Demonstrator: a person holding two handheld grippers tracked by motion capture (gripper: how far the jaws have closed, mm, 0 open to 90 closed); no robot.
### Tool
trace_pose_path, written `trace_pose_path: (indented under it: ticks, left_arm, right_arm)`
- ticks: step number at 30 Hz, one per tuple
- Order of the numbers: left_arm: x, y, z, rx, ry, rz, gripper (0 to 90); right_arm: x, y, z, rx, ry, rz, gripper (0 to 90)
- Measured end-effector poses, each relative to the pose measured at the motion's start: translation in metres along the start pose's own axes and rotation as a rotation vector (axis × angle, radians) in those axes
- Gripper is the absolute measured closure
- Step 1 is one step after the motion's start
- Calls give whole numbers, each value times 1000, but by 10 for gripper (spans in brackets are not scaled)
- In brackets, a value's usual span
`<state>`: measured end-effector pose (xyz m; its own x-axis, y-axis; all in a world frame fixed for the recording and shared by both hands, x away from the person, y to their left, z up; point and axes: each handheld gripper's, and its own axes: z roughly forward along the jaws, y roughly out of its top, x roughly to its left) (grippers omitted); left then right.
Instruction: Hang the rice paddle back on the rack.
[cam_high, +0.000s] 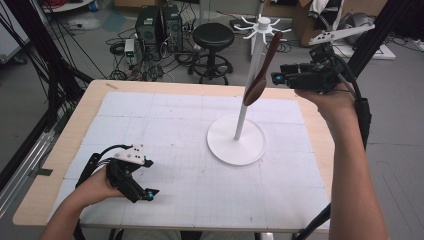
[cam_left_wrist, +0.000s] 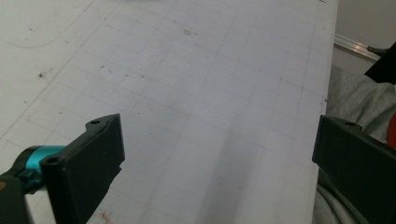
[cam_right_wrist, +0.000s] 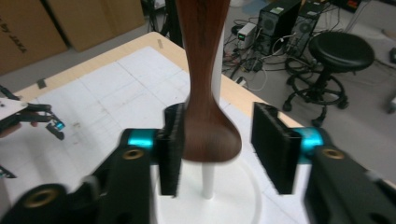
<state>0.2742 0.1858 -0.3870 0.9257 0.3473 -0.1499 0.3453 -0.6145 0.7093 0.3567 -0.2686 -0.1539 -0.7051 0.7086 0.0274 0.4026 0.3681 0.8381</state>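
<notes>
Spoon (cam_high: 262, 70) hangs on the white rack (cam_high: 239, 120), far right. My right fingers (cam_right_wrist: 219, 154) sit parted around its bowl, releasing; left fingers (cam_left_wrist: 210, 168) open, empty, near-left table (cam_high: 65, 135). Next I'd back off.

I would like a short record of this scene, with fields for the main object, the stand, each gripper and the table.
object: dark brown wooden spoon, hanging bowl-down from the stand's top
stand: white rack with a round base, a thin pole and hooks at the top
right gripper: raised at the spoon's bowl, jaws apart; one pad is at the bowl, the other is clear
left gripper: low over the mat, jaws wide open, nothing between them
table: light wooden top under a white gridded mat
</notes>
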Motion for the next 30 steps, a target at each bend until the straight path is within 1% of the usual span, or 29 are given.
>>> trace_pose_path:
  ticks: [3, 6, 10, 13, 14, 16, 19, 21, 23, 24, 25, 26, 27, 28, 29, 30]
  left_arm:
    - [0, 0, 0, 1, -2, 1, 29]
    - [0, 0, 0, 2, 0, -1, 29]
    - [0, 0, 0, 5, 0, 3, 29]
    - [-1, 0, 1, -4, 0, -4, 29]
    - [-1, 0, 1, 0, -2, 1, 29]
    - [-1, 0, 0, -3, -2, 0, 29]
    - [-1, 0, 0, -4, -2, -3, 29]
    - [-1, 0, 0, -6, -5, -3, 29]
    - [-1, 0, 0, -4, -2, -3, 29]
    - [-1, 0, -1, -8, -4, -4, 29]
    - [0, 0, -1, -8, -6, 0, 29]
    - [0, 0, -1, -9, -6, -1, 29]
    - [0, 0, -2, -8, -2, -2, 29]
    - [0, 0, -2, -6, -2, -2, 29]
    - [0, 0, -2, -11, -4, -5, 29]
    - [0, 0, -3, -6, -2, 1, 29]
  right_arm:
    - [1, -7, -1, -8, 21, 7, 471]
    - [3, -13, -1, -12, 47, 0, 415]
    - [7, -21, 1, -21, 92, -10, 288]
    - [11, -24, 2, -11, 107, -27, 199]
    - [12, -25, 2, -15, 121, -27, 185]
    - [14, -27, 2, -27, 157, -27, 144]
    - [17, -30, 1, -33, 201, -41, 95]
    - [18, -33, 1, -31, 223, -56, 76]
    - [20, -37, 2, -24, 227, -66, 10]
    - [21, -38, 2, -18, 230, -67, 9]
    - [22, -41, 3, -16, 240, -83, 3]
    - [23, -42, 3, -12, 243, -84, 2]
    - [24, -44, 4, -8, 244, -92, 3]
    - [25, -46, 4, 3, 230, -105, 2]
    - [28, -46, 5, 17, 225, -115, 2]
    - [30, -47, 6, 22, 221, -126, 2]
